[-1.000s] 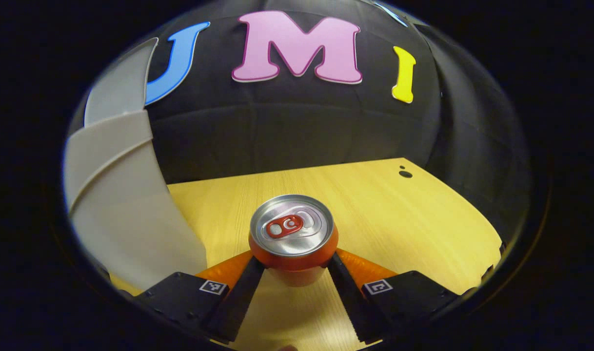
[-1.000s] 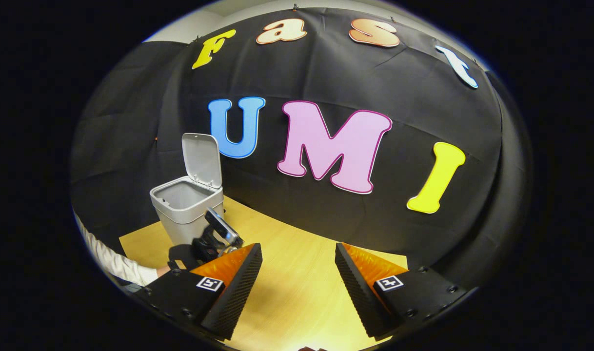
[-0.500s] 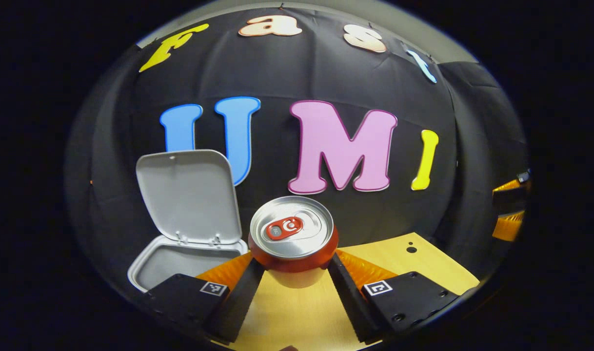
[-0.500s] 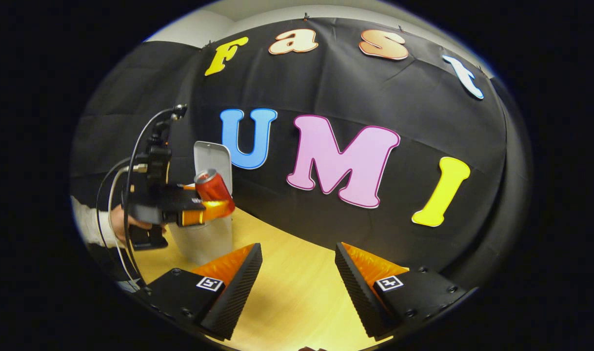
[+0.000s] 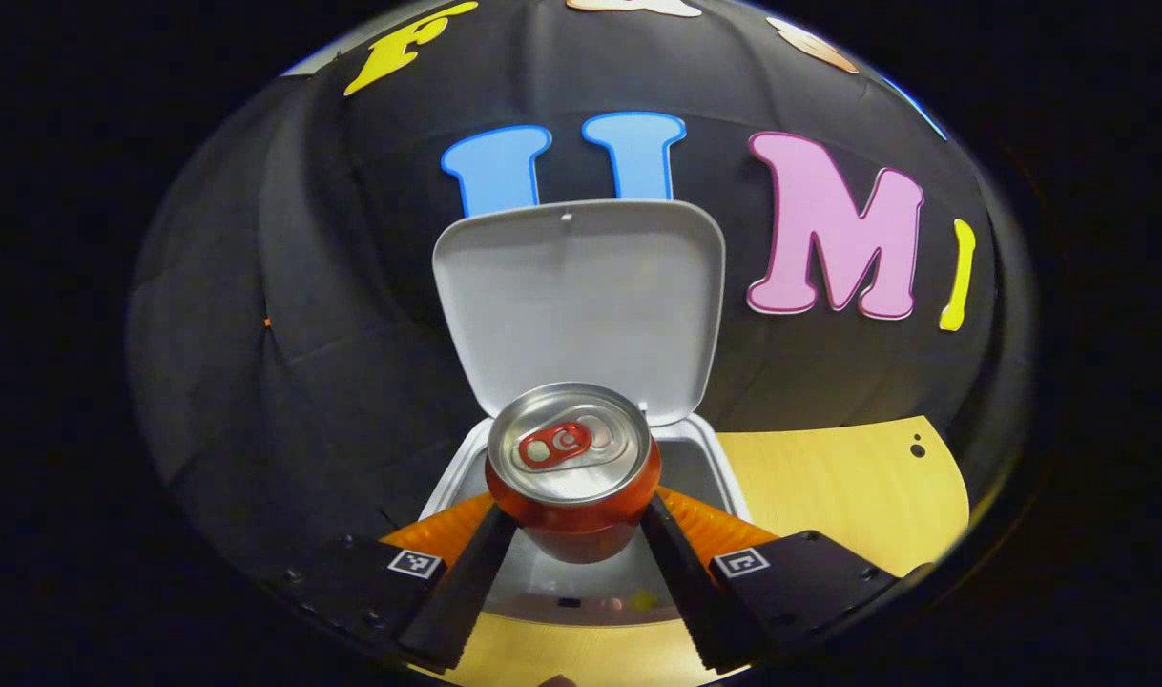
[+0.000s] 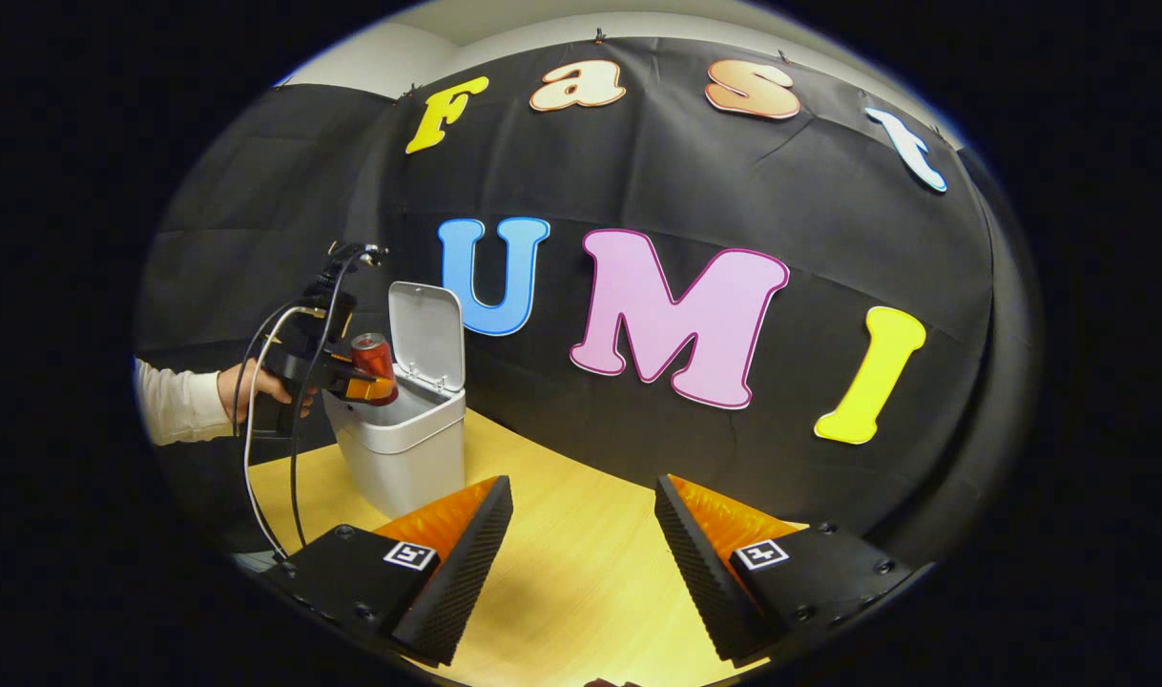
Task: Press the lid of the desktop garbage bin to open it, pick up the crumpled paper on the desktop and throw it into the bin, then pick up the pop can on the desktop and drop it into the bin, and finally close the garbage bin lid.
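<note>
While the left claw (image 5: pixel 573 534) clamps the pop can (image 5: pixel 572 468) upright directly over the open garbage bin (image 5: pixel 715 458), lid (image 5: pixel 581 296) raised, the right claw (image 6: pixel 581 544) hangs apart above the worktop (image 6: pixel 581 572).

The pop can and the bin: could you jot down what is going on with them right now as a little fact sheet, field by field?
pop can: upright, held above the bin's open mouth
left hand-held gripper: shut on the can, one finger on each side
bin: stands on the wooden table
lid: swung up, open
inside of bin: mostly hidden by the can
right hand-held gripper: open, holding nothing, over the table
person's hand: grips the left gripper's handle
</note>
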Tool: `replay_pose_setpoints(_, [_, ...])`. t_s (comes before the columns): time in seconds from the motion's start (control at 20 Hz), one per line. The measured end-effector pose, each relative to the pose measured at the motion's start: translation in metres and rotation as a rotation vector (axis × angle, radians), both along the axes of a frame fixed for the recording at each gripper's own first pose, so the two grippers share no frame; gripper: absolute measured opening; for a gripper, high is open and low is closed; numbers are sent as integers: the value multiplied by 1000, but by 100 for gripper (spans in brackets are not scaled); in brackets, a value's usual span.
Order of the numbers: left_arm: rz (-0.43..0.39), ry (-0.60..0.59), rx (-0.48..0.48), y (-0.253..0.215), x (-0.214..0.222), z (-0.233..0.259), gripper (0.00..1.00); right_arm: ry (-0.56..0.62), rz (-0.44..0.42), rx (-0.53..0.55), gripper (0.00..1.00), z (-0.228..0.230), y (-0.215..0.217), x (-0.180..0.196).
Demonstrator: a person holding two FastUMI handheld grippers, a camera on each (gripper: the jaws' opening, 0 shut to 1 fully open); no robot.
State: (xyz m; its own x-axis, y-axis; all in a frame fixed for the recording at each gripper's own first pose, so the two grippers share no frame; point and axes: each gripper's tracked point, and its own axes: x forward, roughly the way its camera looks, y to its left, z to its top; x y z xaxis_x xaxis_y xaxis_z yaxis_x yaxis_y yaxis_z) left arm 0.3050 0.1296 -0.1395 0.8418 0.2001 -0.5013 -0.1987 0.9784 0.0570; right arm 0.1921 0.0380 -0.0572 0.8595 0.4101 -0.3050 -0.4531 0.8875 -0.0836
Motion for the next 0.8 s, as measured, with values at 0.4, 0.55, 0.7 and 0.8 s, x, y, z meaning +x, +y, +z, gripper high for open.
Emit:
replay_pose_setpoints(0.4, [20,-107,14,10,16,41,93,17,-50,0,97,-6,-27,4])
replay_pose_setpoints(0.55, [37,-193,-37,14,27,78,94,9,-55,-7,97,-6,-31,5])
replay_pose_setpoints(0.7, [62,-275,-77,25,45,125,94,12,-54,-11,97,-9,-32,7])
replay_pose_setpoints(0.8, [85,-313,-124,35,57,152,94,12,-52,-8,97,-10,-34,6])
